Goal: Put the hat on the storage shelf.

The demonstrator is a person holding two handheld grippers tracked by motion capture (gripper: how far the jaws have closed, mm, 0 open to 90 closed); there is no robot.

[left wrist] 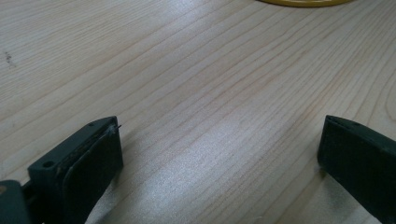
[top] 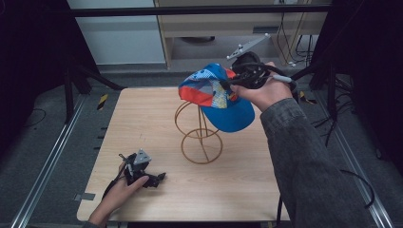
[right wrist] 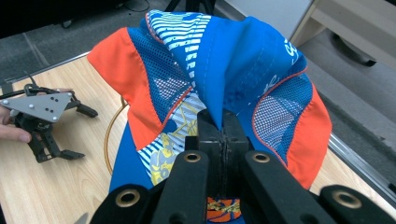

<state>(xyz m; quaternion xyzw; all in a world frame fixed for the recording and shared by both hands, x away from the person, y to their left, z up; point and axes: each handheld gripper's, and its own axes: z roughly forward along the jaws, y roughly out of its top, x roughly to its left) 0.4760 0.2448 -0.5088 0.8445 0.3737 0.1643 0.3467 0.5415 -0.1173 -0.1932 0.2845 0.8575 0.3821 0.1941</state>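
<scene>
Cap (top: 216,92) in blue, orange and white hangs in the air above the wire stand (top: 200,134), carried by the right claw (top: 231,81), whose jaws are pressed together on a pinch of its fabric; in the right gripper view that fold of cloth is bunched between them and the crown (right wrist: 219,65) sags and creases around the pinch point. It looks light and soft: mesh panels and thin cloth that collapse under their own weight, with only the brim (top: 230,116) holding a firm shape where it droops toward the stand. A grip on loose crown fabric is secure enough for carrying, I judge, but gives little control over how the cap opens, so seating it over the top ring (top: 187,114) of the stand may call for steadying the brim or the opposite rim, the stiffer parts, rather than more mesh. Nothing about it seems fragile, though the mesh could snag on the wire. The stand itself looks thin and easily tipped if the cap drags on it. The left claw (top: 157,179) rests on the tabletop (top: 237,190) near the front-left corner, well apart from the stand, its jaws spread wide with nothing between them but bare wood.
</scene>
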